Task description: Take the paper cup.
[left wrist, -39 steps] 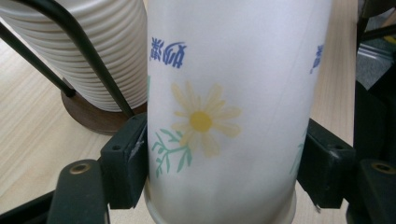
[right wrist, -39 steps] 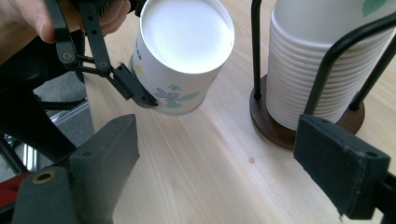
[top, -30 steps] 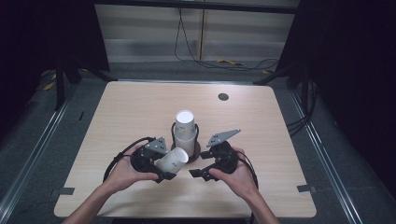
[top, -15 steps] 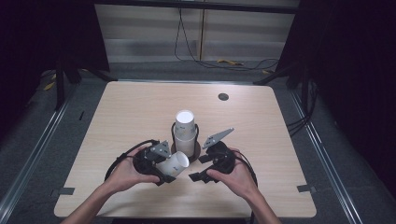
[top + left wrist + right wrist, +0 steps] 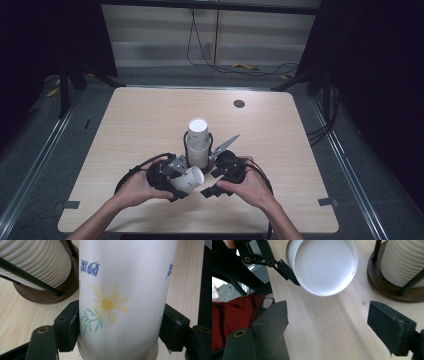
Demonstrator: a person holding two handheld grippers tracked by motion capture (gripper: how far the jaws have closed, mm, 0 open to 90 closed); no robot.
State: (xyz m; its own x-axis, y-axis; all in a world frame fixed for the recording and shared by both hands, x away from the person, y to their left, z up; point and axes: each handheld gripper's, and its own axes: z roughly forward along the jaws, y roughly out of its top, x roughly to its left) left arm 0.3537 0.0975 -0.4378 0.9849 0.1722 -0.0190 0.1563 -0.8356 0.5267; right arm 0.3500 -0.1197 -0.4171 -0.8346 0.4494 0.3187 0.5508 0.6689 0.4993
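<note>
Jaws of your left gripper [image 5: 117, 340] clamp the white flower-printed paper cup [image 5: 125, 295].
Right gripper [image 5: 337, 327] jaws have just been opening, empty; cup not yet on the ribbed stack [image 5: 198, 145] beyond.

Both forearms come in from the near edge of the table and angle inward, so the two hands sit close together, low over the tabletop. The left hand [image 5: 134, 186] wraps around the left gripper [image 5: 186, 181], which points toward the right hand; its jaws are clamped on the sides of a paper cup [image 5: 122, 297] lying sideways, pads pressed against the cup wall. The right hand [image 5: 250, 186] holds the right gripper [image 5: 212, 182] facing the left one. Its jaws have just been opening and stand wide apart with nothing between them.
</note>
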